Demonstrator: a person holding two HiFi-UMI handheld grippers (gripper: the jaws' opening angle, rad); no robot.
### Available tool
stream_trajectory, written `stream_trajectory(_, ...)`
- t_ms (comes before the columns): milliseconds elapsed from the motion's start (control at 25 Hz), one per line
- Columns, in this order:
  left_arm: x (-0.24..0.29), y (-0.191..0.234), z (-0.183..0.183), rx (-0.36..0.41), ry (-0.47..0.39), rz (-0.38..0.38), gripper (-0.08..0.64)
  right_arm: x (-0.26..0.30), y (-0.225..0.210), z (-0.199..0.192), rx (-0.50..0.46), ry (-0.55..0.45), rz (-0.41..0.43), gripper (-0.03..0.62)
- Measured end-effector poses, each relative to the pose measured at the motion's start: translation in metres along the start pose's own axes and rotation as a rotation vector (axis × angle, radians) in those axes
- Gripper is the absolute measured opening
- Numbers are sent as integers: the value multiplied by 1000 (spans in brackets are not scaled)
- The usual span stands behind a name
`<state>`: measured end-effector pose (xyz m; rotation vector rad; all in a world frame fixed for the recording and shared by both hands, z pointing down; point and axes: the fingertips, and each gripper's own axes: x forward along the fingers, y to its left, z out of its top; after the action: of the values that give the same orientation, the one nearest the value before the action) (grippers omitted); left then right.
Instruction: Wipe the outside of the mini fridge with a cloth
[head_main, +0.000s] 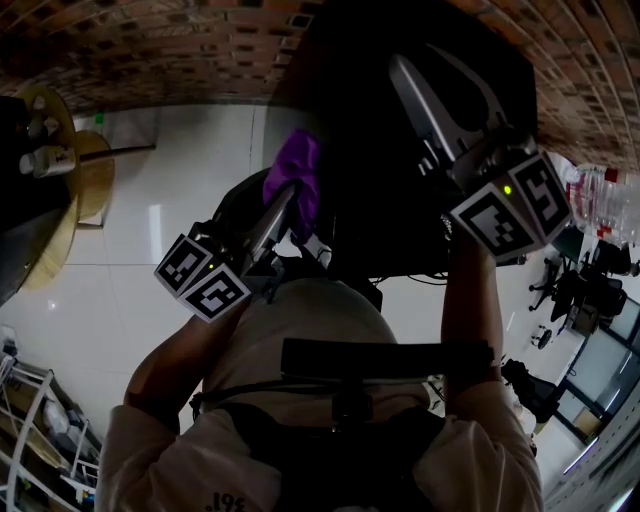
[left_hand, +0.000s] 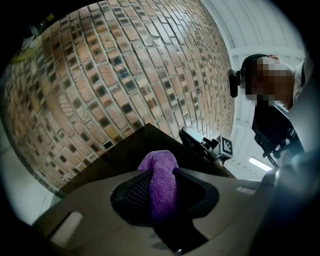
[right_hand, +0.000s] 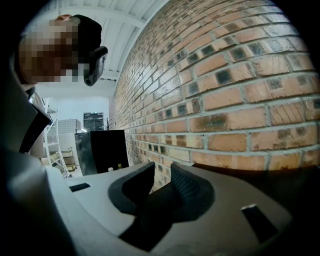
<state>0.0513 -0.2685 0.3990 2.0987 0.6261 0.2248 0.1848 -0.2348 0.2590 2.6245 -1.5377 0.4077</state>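
Purple cloth (left_hand: 160, 172) is pictured pinched between the jaws of the left claw (head_main: 285, 205). Its bunched end stands out ahead of the jaw tips, at the dark side panel of the black mini fridge (head_main: 400, 200), which lies straight ahead of that claw. Whether the fabric is actually pressed against the panel cannot be told. The right claw (right_hand: 162, 170) is held higher, over the fridge's top and just beside the brick wall (right_hand: 225, 75). Its jaws are parted by a narrow gap and nothing is caught between them.

The step in hand is judged to be a wipe along the fridge's side, with much of the outside probably not yet covered. For the pass to be done well, only the soft end of the cloth should be brought to the panel, so that the hard jaw tips behind it are kept off the finish. Light, even pressure is called for, and each stroke should be overlapped with the one beside it so that no strip is missed. The grip on the cloth should be kept firm, since fabric dragged over a smooth face can be pulled out of the jaws.

The empty right claw could be rested on the top to steady the fridge, if needed. A water bottle (head_main: 600, 200) is seen just past that claw's marker cube and is best left undisturbed. Care is also advised where the panel meets the wall, as little room appears to be left there.
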Motion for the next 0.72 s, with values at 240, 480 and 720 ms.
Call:
stream_trajectory(240,-1,35,-24,4,4,37,106,1,0,1,0,0,-1,94)
stream_trajectory(480,-1,79,-52,16,48,103,104,0,-1,0,2,2,-6,94)
stream_trajectory(720,3,111,-68,30,53,141,104,0,-1,1,2,-1,-10,94)
